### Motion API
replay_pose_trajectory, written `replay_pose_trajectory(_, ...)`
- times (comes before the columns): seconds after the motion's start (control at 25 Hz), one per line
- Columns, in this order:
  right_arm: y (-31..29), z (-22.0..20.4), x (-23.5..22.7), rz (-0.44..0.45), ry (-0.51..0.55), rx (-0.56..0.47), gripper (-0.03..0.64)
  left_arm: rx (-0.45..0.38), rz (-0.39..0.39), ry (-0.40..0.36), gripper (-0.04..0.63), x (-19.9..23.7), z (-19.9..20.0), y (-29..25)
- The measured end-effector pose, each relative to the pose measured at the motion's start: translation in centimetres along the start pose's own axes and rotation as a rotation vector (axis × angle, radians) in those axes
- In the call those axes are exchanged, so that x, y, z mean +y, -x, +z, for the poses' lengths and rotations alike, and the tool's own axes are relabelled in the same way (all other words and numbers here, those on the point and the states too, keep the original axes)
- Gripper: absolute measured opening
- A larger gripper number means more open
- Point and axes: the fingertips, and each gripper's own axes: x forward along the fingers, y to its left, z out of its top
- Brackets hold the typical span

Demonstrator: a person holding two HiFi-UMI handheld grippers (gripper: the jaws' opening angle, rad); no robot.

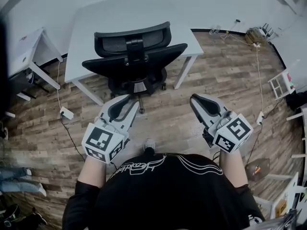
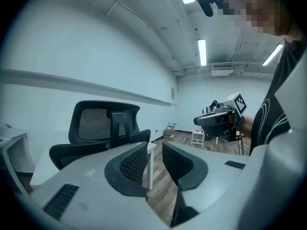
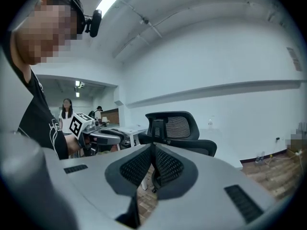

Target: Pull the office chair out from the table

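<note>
Left gripper (image 1: 130, 101) hovers closest, its jaws narrowly parted with nothing between them. Right gripper (image 1: 195, 99) has its jaws pinched together, empty. Farther off, the black mesh-backed office chair (image 1: 134, 56) stands at the white rectangular table (image 1: 91, 28).

Office chair base (image 1: 139, 86) partly hidden

Black office chair (image 1: 134, 56) stands upright at the white table (image 1: 91, 23).
Its mesh backrest is turned away from the table, with the wheeled base just off the near edge.

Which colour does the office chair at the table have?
Black. The office chair shows best in the head view.
</note>
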Motion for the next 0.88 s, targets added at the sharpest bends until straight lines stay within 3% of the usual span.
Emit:
replay_pose_trajectory(0.28,-6.4,0.9,-5.4,-0.031,-0.004,0.030,0.040,0.024,0.095,-0.006,0.142,9.2,0.0,-1.1)
replay_pose_trajectory(0.6,-10.9,0.3,-11.3,-0.142,0.031,0.105,0.053,0.053,0.240,0.016,0.224,18.3,-1.2,-0.1)
replay_pose_trajectory(0.76,-12.7,-0.3,-13.2,-0.183,0.241,0.190,0.103,0.108,0.277,-0.018,0.249,21.4,-2.2,0.3)
replay_pose_trajectory(0.88,-14.0,-0.6,-14.6,-0.192,0.380,0.260,0.148,0.161,0.284,-0.093,0.252,23.4,-2.5,0.0)
